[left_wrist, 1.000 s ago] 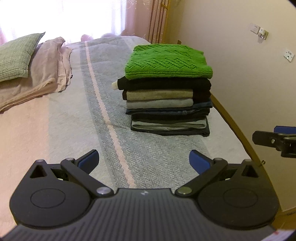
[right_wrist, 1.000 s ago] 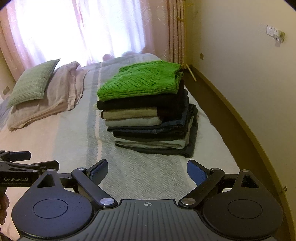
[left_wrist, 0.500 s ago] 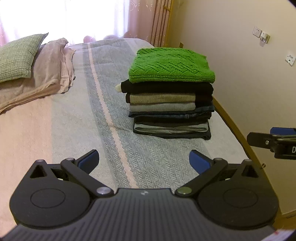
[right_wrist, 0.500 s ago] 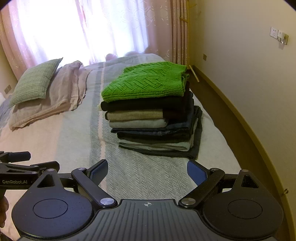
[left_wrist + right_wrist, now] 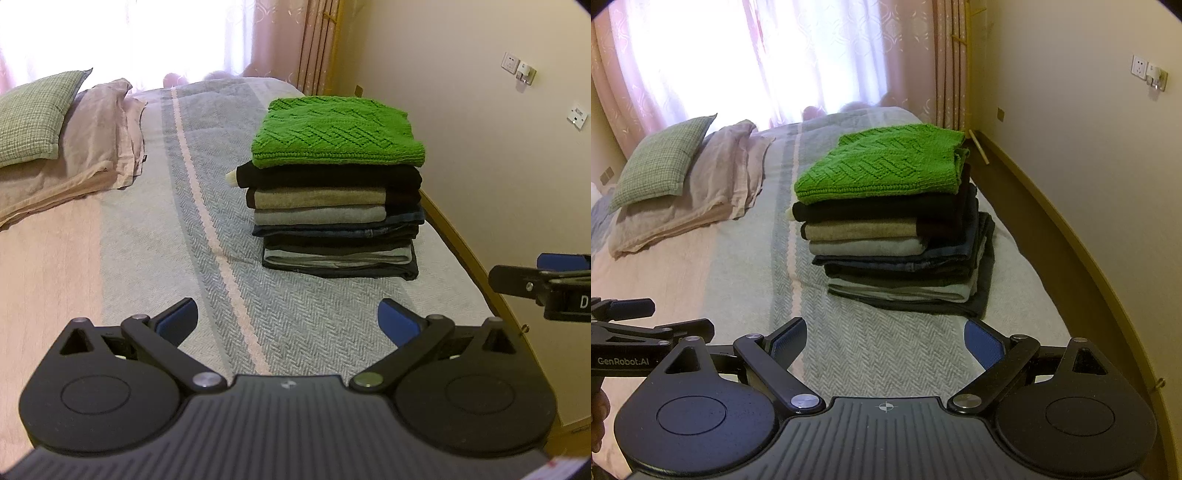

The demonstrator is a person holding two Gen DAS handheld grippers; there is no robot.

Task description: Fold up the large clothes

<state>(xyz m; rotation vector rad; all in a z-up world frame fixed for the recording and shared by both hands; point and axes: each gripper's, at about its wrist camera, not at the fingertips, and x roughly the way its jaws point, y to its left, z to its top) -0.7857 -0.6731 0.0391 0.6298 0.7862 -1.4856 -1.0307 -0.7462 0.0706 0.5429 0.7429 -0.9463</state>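
Both grippers, left (image 5: 287,317) and right (image 5: 885,341), wide open and empty; clothes pile (image 5: 338,206) at twelve o'clock, maybe grab the green sweater (image 5: 882,164) next

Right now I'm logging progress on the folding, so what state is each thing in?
Green sweater: folded, on top of the stack.
Stack of clothes: folded, piled on the bed, untouched.
Left gripper: jaws open, empty, apart from the stack.
Right gripper: jaws open, empty, apart from the stack.
Green pillow: resting on pink bedding.
Curtains: drawn.
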